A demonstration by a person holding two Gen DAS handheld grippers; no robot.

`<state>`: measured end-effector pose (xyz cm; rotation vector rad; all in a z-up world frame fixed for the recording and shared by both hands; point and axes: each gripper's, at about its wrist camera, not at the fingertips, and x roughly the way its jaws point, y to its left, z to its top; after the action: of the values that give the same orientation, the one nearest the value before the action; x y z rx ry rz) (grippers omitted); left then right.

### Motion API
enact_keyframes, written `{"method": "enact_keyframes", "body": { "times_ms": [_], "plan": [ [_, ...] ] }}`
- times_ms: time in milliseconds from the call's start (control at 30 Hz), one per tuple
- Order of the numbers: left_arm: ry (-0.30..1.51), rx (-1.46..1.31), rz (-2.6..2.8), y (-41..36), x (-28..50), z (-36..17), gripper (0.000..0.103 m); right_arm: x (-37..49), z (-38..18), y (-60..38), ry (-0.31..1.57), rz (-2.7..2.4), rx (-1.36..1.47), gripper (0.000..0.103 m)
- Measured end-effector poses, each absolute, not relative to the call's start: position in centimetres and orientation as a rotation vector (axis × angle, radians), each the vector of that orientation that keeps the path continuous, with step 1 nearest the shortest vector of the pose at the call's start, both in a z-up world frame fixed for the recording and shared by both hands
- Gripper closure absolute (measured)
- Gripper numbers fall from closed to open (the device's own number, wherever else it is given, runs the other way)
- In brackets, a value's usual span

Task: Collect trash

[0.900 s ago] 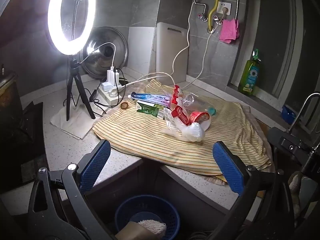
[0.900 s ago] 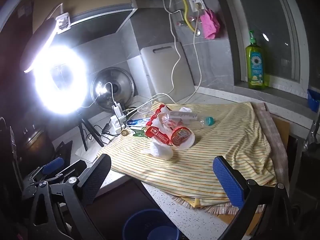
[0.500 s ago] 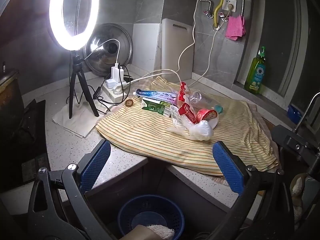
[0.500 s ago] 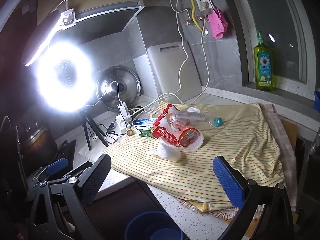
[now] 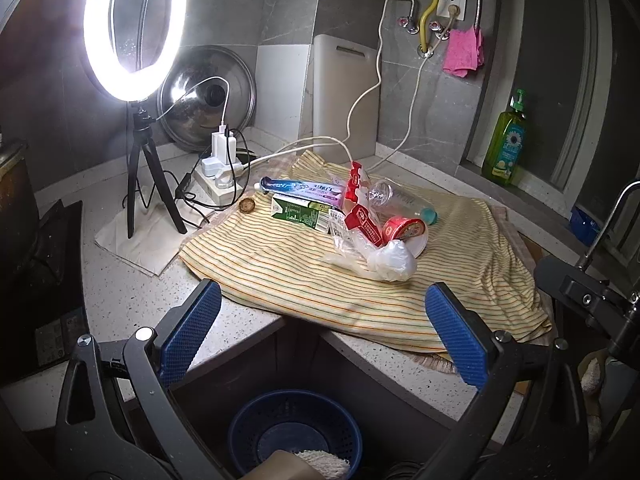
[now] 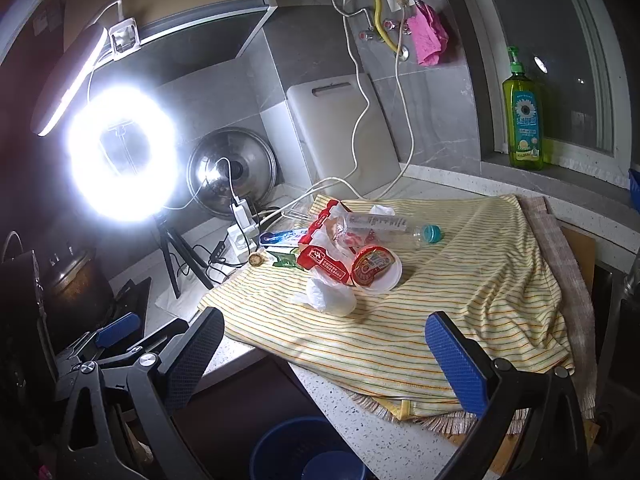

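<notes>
A pile of trash lies on a yellow striped cloth (image 5: 280, 276) on the counter: a toothpaste tube (image 5: 298, 188), a green carton (image 5: 300, 212), a red wrapper (image 5: 362, 222), a clear plastic bottle (image 5: 400, 200), a red-lidded cup (image 5: 404, 230) and a crumpled white plastic bag (image 5: 390, 262). The same pile shows in the right wrist view, with the bag (image 6: 332, 298) and cup (image 6: 374, 268) nearest. My left gripper (image 5: 320, 336) is open and empty, short of the cloth, above a blue basket (image 5: 296, 432). My right gripper (image 6: 324, 358) is open and empty, near the counter's front edge.
A ring light on a tripod (image 5: 134, 32) stands at the left with a power strip and cables (image 5: 220, 176). A pot lid (image 5: 206, 98) and cutting board (image 5: 346, 92) lean on the wall. A green soap bottle (image 5: 506, 140) stands on the sill. A faucet (image 5: 604, 224) is at the right.
Both grippers have moved forward and a little higher toward the counter; the trash pile looms larger. Both stay open and nothing was picked up.
</notes>
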<state>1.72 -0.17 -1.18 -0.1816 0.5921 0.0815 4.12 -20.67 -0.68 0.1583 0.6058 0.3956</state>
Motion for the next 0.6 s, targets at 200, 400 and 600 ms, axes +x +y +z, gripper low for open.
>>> {"method": "enact_keyframes", "body": {
  "times_ms": [200, 400, 600],
  "plan": [
    [0.593, -0.18, 0.081, 0.05, 1.7, -1.04, 0.0, 4.02, -0.43, -20.48, 0.6, 0.409, 0.159, 0.001],
    [0.591, -0.182, 0.077, 0.14, 1.63, -1.17, 0.0, 4.13, -0.87, -20.5, 0.608, 0.409, 0.164, 0.001],
    [0.59, -0.182, 0.08, -0.09, 1.62, -1.23, 0.0, 4.33, -1.11, -20.81, 0.616, 0.403, 0.174, 0.001]
  ]
}}
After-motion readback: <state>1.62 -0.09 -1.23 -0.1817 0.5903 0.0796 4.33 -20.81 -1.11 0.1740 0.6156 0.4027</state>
